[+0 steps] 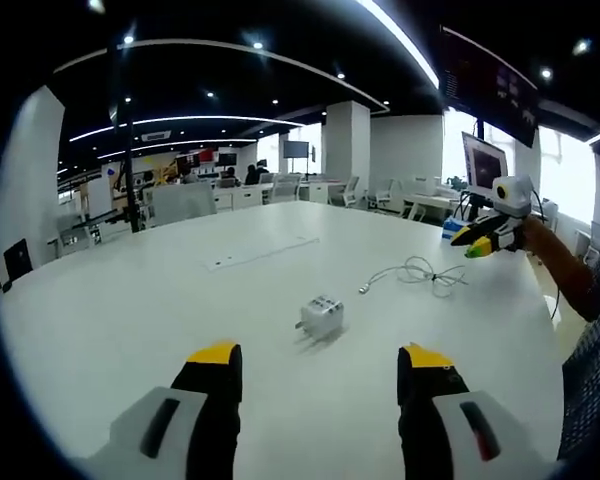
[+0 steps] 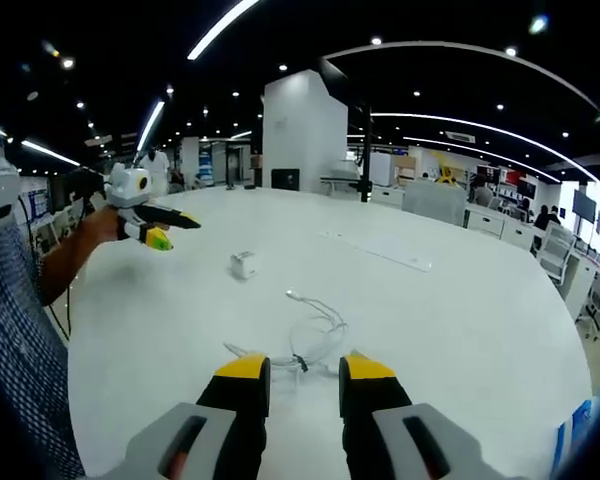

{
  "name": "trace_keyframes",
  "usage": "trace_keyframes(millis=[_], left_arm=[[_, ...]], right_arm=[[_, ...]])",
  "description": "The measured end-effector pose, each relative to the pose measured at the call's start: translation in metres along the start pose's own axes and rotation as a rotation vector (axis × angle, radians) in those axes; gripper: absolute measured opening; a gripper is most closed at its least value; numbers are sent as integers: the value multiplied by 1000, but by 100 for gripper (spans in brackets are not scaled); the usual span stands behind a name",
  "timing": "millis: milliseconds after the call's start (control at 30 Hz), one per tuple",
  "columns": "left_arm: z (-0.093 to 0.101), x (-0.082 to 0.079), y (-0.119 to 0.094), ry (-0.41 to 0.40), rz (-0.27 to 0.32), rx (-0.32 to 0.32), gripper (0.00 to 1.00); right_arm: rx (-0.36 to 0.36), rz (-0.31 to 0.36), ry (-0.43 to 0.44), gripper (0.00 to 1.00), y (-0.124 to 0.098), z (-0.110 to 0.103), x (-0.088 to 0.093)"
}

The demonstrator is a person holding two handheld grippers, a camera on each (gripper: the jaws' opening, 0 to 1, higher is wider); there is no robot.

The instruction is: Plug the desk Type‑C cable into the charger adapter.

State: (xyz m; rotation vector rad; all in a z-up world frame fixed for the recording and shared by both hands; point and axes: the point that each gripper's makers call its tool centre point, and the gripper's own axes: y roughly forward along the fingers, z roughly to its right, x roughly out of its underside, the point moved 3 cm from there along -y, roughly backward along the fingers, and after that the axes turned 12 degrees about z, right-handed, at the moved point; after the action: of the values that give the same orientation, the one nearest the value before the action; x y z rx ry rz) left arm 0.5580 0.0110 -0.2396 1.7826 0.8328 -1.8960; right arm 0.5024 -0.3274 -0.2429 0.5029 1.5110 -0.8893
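Type-C cable lies loosely coiled on the white bench just ahead of the right hand-held gripper, jaws parted and empty. Charger adapter sits ahead of the left hand-held gripper — also open, holding nothing. Risk: the light adapter may slide on the smooth top, or the limp cable may twist the plug off-line. Beyond — an open office with pillars, desks, ceiling lights.

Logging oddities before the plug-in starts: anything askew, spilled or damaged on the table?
Nothing stands out. The charger adapter lies on the white table, apart from the loosely coiled Type-C cable. No spill or damage visible.
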Motion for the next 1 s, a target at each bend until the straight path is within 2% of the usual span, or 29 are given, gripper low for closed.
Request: trace_keyframes(millis=[100,367,600,767,800,1000], left_arm=[[-6,4,7,-15,-7,20,63],[-14,9,26,5,-13,90,62],[-9,6,42,38,5,158,56],[-8,8,44,53,-6,161,56],[-9,9,49,50,-11,182,56],[-10,14,56,54,-38,200,55]], right_arm=[[-12,-5,-3,30,8,2,1],[-50,-6,-30,30,29,11,-3],[-58,9,-10,28,41,22,-10],[-65,6,-6,28,45,24,-10],[-91,-8,-8,28,51,23,-9],[-101,-13,-6,28,60,23,-9]])
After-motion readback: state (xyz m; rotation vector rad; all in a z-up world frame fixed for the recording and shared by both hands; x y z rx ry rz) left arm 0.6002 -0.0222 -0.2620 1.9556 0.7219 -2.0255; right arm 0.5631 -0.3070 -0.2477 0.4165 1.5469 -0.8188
